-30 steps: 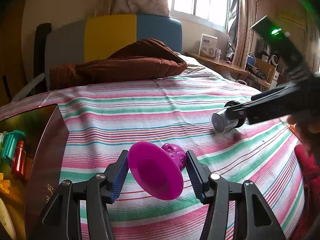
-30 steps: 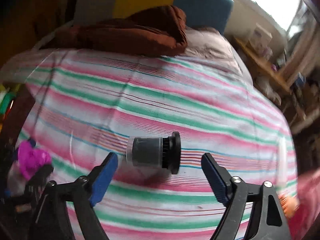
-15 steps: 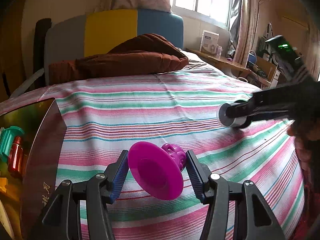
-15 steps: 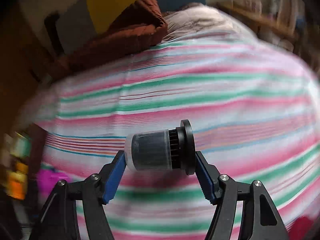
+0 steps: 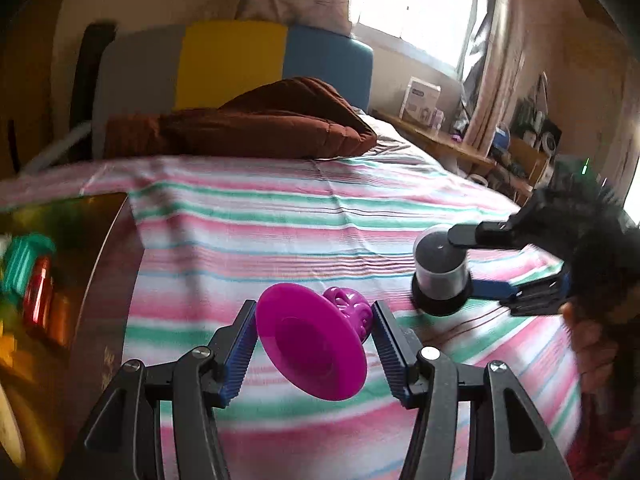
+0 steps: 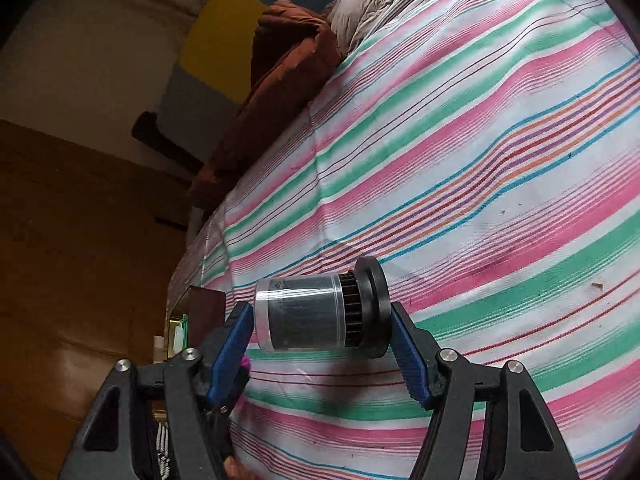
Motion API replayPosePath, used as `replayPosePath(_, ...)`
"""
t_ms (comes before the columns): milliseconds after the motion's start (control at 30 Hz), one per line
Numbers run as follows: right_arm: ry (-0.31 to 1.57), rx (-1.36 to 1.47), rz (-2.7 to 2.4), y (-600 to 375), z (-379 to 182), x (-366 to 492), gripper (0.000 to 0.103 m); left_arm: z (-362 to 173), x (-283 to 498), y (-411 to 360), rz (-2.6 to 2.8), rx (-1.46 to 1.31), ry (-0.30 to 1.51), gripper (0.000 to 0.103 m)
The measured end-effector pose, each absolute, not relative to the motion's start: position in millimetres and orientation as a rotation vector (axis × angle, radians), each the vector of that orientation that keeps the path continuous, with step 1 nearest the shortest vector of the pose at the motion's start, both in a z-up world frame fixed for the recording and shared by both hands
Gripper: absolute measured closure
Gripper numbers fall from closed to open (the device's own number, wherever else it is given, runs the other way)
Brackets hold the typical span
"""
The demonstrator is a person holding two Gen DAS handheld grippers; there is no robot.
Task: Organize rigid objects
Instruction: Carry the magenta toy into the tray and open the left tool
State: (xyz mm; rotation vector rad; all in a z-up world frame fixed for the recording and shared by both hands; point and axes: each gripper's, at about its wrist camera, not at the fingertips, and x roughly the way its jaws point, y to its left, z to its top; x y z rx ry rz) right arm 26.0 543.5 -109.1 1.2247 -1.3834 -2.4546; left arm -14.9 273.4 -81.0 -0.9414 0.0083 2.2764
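The right gripper, open wide a second ago, is now clamping the black jar endwise at six o'clock, lifting it off the striped bedsheet. The left gripper is still pinching the magenta toy, so both items are heading for the box at nine o'clock.

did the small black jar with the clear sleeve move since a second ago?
Yes. The small black jar with the clear sleeve lay on its side on the striped bedsheet; now the right gripper holds it upright and nearer the left-wrist camera.
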Motion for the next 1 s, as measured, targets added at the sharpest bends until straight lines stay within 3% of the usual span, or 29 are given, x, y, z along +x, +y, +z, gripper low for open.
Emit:
replayPosePath(200, -1.259, 1.252, -2.49, 524, -101, 21, 0.035, -59, -5, 234, 2.249, -0.983, -0.16, 0.046)
replayPosePath(500, -1.071, 1.247, -2.541, 506, -94, 15, 0.035, -16, -22, 170, 2.357, -0.902, -0.244, 0.046)
replayPosePath(833, -1.019, 1.252, -2.549, 499, -94, 14, 0.035, -56, -121, 138, 2.316, -1.306, -0.45, 0.046)
replayPosePath(1000, -1.021, 1.254, -2.542, 501, -94, 16, 0.035, -79, -147, 148, 2.276, -1.447, -0.458, 0.046)
